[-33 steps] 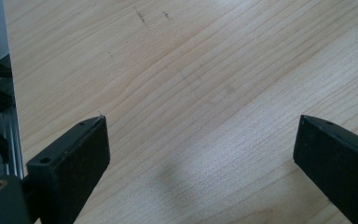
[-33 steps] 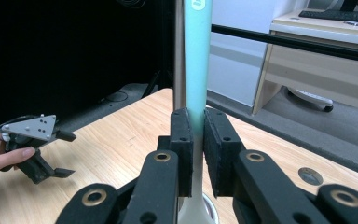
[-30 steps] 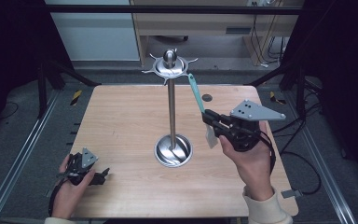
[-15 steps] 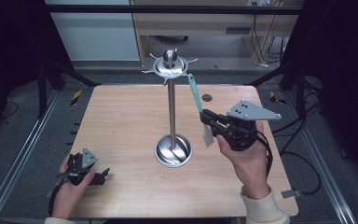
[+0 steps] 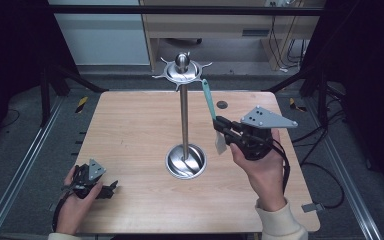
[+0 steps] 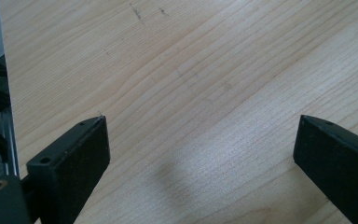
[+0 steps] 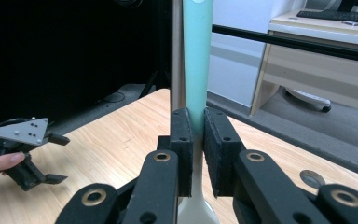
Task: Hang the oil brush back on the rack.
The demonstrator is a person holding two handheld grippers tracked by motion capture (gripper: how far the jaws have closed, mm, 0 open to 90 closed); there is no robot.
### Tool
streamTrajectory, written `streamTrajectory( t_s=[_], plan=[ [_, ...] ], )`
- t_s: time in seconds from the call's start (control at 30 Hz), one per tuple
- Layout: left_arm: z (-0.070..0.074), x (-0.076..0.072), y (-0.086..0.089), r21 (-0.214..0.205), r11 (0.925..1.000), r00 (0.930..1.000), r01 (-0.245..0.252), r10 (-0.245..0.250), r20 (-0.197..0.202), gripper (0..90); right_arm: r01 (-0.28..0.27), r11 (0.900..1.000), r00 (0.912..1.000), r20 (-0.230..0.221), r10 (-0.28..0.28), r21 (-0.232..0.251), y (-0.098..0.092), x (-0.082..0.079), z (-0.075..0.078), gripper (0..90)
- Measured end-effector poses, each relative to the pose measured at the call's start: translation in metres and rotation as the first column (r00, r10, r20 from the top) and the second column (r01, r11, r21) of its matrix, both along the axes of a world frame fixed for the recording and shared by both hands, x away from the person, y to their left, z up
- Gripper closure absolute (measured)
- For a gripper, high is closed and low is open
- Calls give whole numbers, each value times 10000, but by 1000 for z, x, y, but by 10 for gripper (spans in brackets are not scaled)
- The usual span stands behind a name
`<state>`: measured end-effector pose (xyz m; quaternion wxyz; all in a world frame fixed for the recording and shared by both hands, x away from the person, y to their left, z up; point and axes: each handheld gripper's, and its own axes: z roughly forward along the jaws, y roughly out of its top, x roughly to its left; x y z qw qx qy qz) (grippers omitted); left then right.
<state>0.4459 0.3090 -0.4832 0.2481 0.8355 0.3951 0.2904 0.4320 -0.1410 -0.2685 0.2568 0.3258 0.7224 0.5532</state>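
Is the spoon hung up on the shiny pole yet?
Not yet. Done: the right gripper is shut on the teal-handled utensil and holds it up beside the metal stand. Left to do: hang it on a hook up top. The left gripper rests open on the table.

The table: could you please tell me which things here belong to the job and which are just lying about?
Part of the job:
- teal-handled utensil, clamped in the right gripper
- metal hanging stand with hooks at its top

Just lying about:
- left gripper, open, resting on the table
- desk behind
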Motion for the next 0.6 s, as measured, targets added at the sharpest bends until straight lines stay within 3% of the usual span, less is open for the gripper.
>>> streamTrajectory(
  t_s=[0.6],
  plan=[
    [-1,0,-1,-20,10000,10000,9,-9,-3,32,-77,10000,10000,-16,77,36,3,6,-2,823]
  ],
)
